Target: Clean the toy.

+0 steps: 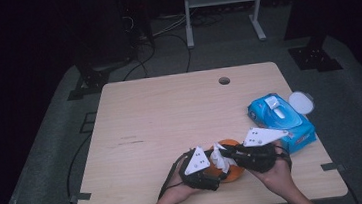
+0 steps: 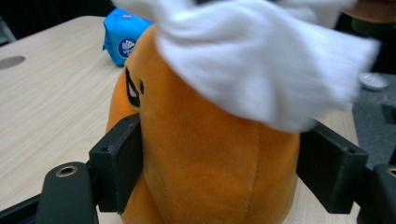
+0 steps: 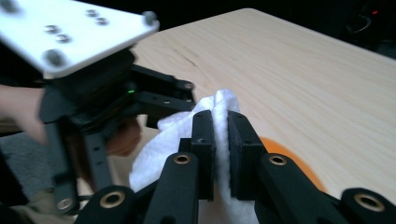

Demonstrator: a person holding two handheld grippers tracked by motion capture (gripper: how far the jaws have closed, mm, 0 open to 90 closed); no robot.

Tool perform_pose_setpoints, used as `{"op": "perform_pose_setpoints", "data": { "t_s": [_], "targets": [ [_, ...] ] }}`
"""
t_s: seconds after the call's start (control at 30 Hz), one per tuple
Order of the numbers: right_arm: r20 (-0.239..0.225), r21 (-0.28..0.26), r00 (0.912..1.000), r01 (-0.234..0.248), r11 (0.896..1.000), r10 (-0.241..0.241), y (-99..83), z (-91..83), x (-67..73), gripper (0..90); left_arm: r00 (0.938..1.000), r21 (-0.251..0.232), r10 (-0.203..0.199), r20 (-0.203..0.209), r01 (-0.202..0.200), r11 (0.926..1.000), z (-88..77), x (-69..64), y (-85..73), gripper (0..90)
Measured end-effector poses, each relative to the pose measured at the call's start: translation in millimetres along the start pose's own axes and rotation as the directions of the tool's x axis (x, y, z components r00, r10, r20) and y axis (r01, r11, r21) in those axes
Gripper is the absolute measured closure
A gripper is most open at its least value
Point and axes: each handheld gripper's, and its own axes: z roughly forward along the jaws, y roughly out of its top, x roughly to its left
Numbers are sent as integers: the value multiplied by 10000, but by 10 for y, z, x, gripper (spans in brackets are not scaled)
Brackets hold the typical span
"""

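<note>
the orange toy sits on the table near the front edge, at about six o'clock on the tabletop, right between the two hands. it is soft and plump, with a little black eye on its side.

the left claw has one black jaw on each side of the toy's belly. both jaws press into the plush, so it is grasping the toy. that looks like it is there to keep the toy from sliding or tipping while the other hand works.

the right claw comes in from three o'clock. its jaws are clenched tight on a white wipe, with the cloth squeezed flat between them. the wipe lies over the top of the toy, touching it. holding the cloth so tight should let it rub the toy without slipping out.

the blue pack of wipes lies at about three o'clock on the table, near the right edge, apart from the toy. its lid is flipped open, likely so a wipe can be taken out easily.
</note>
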Motion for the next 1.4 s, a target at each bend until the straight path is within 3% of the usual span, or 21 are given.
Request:
{"op": "perform_pose_setpoints", "data": {
  "t_s": [0.1, 0.17, 0.23, 0.27, 0.3, 0.37, 0.43, 0.5, 0.57, 0.67, 0.77, 0.8, 1.0, 1.07, 1.23, 1.33, 1.4],
  "targets": [
    [398, -50, 9989, -252, 9997, 254, -22, -58, -151, 813, 9999, -128, 153, 68, -152, 9998, 11, 6, -16, 219],
    [729, 63, 9959, -542, 9985, 536, -74, -93, -288, 813, 9998, -196, -51, 187, 55, 9998, 30, 20, -29, 184],
    [590, 28, 9920, -1122, 9937, 1118, -117, -130, -377, 813, 9997, -172, 109, 222, -105, 9998, 40, 3, -25, 182],
    [509, 46, 9921, -1152, 9933, 1149, -115, -137, -364, 813, 9993, -117, 283, 251, -280, 9995, 45, -17, -19, 184],
    [457, 78, 9939, -1005, 9949, 1000, -99, -137, -317, 813, 9983, -55, 507, 272, -506, 9987, 46, -39, -17, 188],
    [-121, 193, 9988, -469, 9987, 471, -35, -107, -164, 813, 9945, -10, 1003, 297, -1003, 9950, 61, -91, -20, 193],
    [-192, 418, 9998, 81, 9991, -73, 10, -58, -55, 814, 9904, 118, 1368, 209, -1370, 9905, 71, -145, -10, 193],
    [-6, 643, 9991, 425, 9970, -426, 18, -23, -42, 814, 9901, 174, 1395, 141, -1397, 9900, 63, -157, -7, 193],
    [42, 563, 10000, 56, 9984, -58, -12, -44, -144, 814, 9907, 110, 1349, 172, -1351, 9908, 56, -148, -16, 193],
    [542, 543, 9960, -746, 9957, 717, -104, -117, -380, 814, 9870, 180, 1590, 218, -1594, 9871, 57, -161, -10, 193],
    [409, 551, 9871, -1567, 9861, 1545, -213, -136, -528, 814, 9880, 119, 1502, 358, -1508, 9885, 70, -152, -13, 192],
    [372, 566, 9866, -1610, 9853, 1590, -217, -130, -531, 816, 9881, 106, 1490, 371, -1495, 9887, 75, -149, -12, 192],
    [35, 621, 9957, -922, 9938, 921, -104, -59, -330, 814, 9833, 220, 1770, 428, -1781, 9838, 64, -162, -23, 193],
    [60, 622, 9959, -906, 9939, 904, -105, -61, -334, 815, 9850, 211, 1674, 414, -1684, 9855, 60, -154, -22, 193],
    [112, 511, 9895, -1447, 9882, 1443, -162, -117, -465, 816, 9917, 128, 1230, 376, -1235, 9923, 60, -110, -16, 194],
    [-156, 411, 9909, -1326, 9903, 1333, -111, -107, -376, 815, 9931, 192, 1126, 324, -1133, 9934, 70, -116, -6, 193],
    [-640, 325, 9919, -1076, 9937, 1095, -66, -75, -277, 813, 9955, 182, 905, 283, -910, 9957, 68, -100, -7, 193]
  ]
}}
